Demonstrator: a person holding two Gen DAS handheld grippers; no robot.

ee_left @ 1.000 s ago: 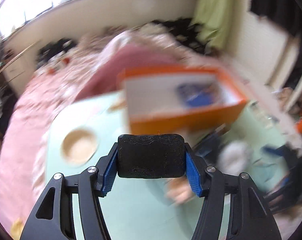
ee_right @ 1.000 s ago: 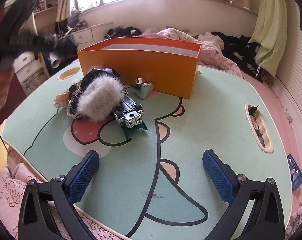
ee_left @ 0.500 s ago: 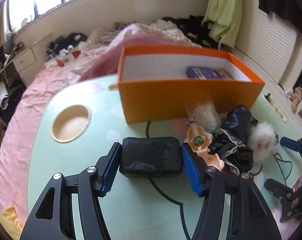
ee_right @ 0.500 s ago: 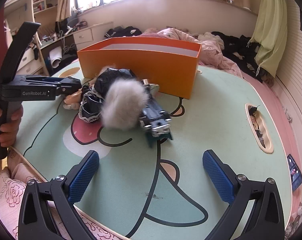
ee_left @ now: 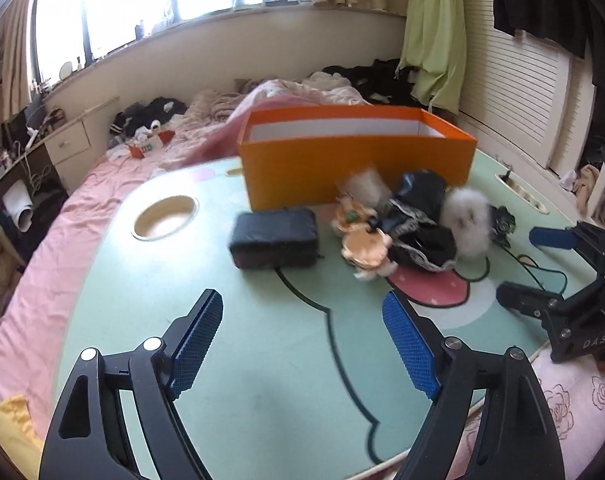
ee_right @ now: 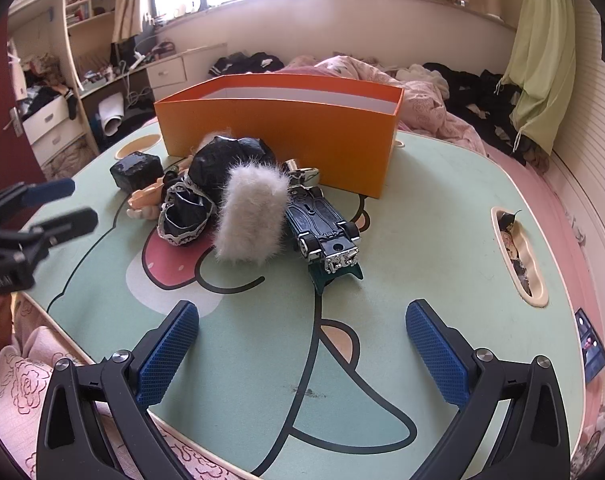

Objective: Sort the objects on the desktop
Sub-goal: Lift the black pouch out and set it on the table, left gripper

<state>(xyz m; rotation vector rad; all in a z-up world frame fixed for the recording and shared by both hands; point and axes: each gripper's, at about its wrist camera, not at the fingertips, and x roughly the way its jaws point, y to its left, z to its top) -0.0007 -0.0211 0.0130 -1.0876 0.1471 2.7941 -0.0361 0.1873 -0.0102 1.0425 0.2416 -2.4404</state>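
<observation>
A black pouch [ee_left: 274,236] [ee_right: 136,170] lies on the green cartoon table [ee_left: 262,360], just in front of the orange box [ee_left: 358,160] [ee_right: 278,132]. My left gripper [ee_left: 302,304] [ee_right: 68,204] is pulled back from the pouch, its jaws opening with nothing between them. Right of the pouch lies a pile: a peach doll [ee_left: 362,240], a black frilly cloth [ee_left: 418,216] [ee_right: 206,176], a white fluffy ball [ee_left: 468,216] [ee_right: 250,216] and an upturned toy car [ee_right: 324,228]. My right gripper [ee_right: 302,316] [ee_left: 522,266] stands open and empty near the table's front edge.
A round recess [ee_left: 164,216] sits in the table left of the pouch. An oblong recess [ee_right: 518,256] with small items is at the right edge, a phone [ee_right: 592,346] beyond it. Pink bedding surrounds the table.
The left gripper lowered the black pouch onto the table, let it go and drew back with its jaws widening. The pile slid a little to the right. The right gripper has not moved.
</observation>
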